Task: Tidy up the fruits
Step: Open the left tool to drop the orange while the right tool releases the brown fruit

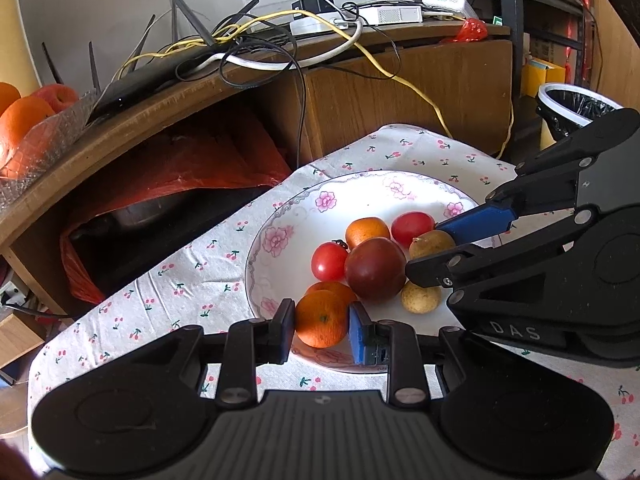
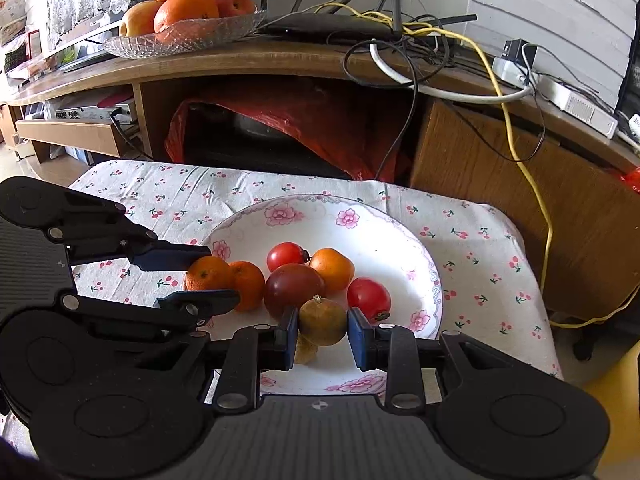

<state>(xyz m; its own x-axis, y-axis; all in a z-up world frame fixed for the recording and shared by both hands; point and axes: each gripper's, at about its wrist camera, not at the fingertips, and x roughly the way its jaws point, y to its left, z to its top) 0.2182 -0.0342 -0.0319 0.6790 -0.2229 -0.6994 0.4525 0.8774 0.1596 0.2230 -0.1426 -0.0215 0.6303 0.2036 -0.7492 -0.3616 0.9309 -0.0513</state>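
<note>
The floral plate (image 1: 276, 240) holds tomatoes, oranges and small brown fruits. At its six o'clock rim, the left gripper (image 1: 322, 326) clamps a mandarin (image 1: 321, 319); the right gripper (image 2: 323, 330) pinches a brown fruit (image 2: 322, 321).

Cherry-print cloth (image 2: 460, 232), tangled cables (image 1: 256, 40), red bag (image 2: 304, 120), lined bin (image 1: 576, 108)

Centre of your frame: small round orange tangerine (image 1: 321, 319) at the flowered white plate's (image 1: 360, 188) near rim; brownish-green round fruit (image 2: 323, 321) lower centre beside red tomatoes (image 2: 368, 297).
</note>
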